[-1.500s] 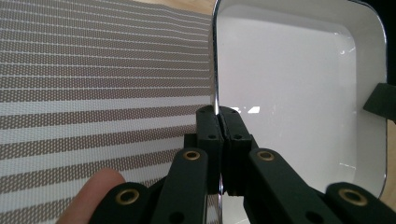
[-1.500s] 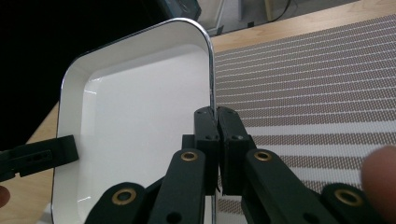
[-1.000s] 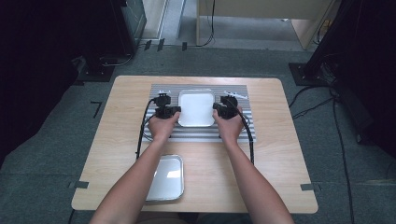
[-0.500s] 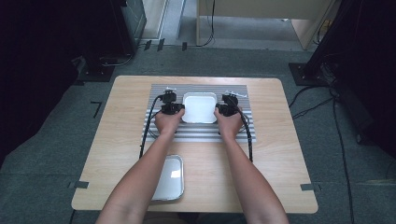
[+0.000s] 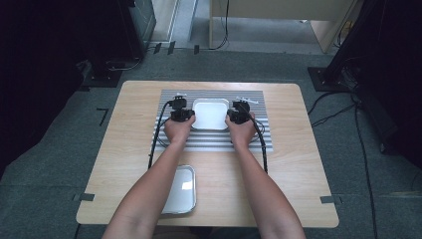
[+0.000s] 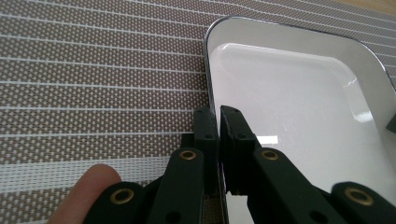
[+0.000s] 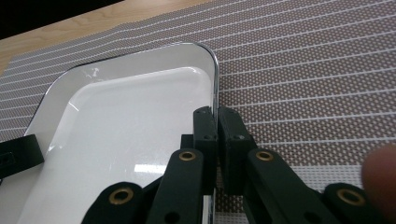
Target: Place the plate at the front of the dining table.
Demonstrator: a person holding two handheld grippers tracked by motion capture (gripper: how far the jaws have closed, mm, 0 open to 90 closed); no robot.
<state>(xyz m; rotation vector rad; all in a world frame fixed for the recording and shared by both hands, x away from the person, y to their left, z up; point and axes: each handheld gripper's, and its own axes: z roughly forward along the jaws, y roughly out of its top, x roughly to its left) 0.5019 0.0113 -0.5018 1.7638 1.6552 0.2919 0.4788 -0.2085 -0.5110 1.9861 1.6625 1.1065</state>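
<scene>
Gripping the white tray from both sides, the person has the left gripper on its left rim and the right gripper on its right rim. The tray sits on the striped mat at the far middle of the desk, its long edges running left to right. In the left gripper view the jaws are closed onto the thin rim, one jaw inside the tray and one outside over the mat; the right gripper view shows the same pinch on the opposite rim.

A second, metal tray lies on the bare wood near the front edge, left of centre, well apart from the mat.

The hold looks shallow: only the tips of each pair of jaws bite the rim, and the rim is smooth and glossy. If one hand lifts sooner or higher than the other, the tray would likely tilt and could slide out of the lower pinch. Pulling the hands apart could also drag the rim free. Because the mat is a loose weave, a dragged corner might catch and rumple it rather than glide across.
</scene>
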